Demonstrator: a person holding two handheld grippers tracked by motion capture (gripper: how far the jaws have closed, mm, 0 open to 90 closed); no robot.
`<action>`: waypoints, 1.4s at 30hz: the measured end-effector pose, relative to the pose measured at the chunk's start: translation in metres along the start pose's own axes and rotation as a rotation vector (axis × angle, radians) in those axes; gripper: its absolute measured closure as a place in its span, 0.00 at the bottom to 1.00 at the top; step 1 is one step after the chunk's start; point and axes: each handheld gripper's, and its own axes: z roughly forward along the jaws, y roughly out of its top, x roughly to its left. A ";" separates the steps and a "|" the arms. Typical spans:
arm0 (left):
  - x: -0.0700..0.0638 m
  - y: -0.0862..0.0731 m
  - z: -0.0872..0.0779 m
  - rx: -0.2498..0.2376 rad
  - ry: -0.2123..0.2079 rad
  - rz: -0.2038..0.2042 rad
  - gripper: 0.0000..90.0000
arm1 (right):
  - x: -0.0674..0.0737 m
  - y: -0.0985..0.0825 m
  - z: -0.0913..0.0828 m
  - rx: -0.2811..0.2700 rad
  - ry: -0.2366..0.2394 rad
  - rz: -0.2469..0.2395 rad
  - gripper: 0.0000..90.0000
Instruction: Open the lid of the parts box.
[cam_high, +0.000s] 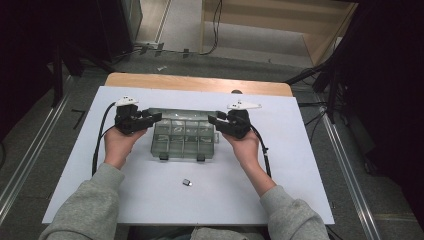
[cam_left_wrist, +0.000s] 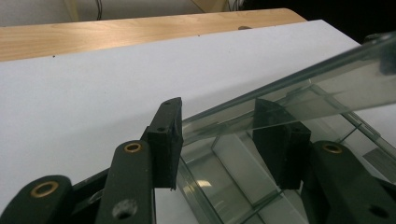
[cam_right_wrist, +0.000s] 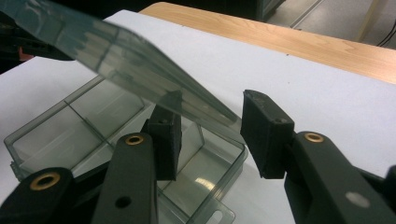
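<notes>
No text, label, brand, number or sign can be read in any of the views.
</notes>
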 end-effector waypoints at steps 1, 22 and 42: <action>0.000 0.000 0.001 0.000 0.003 0.003 0.58 | 0.000 0.000 0.000 0.000 -0.001 0.002 0.62; 0.003 0.001 0.016 -0.029 0.038 0.008 0.58 | -0.005 0.002 0.013 0.002 -0.040 0.025 0.65; 0.007 -0.002 0.029 -0.054 0.058 -0.020 0.58 | -0.007 0.000 0.030 -0.030 -0.100 0.056 0.68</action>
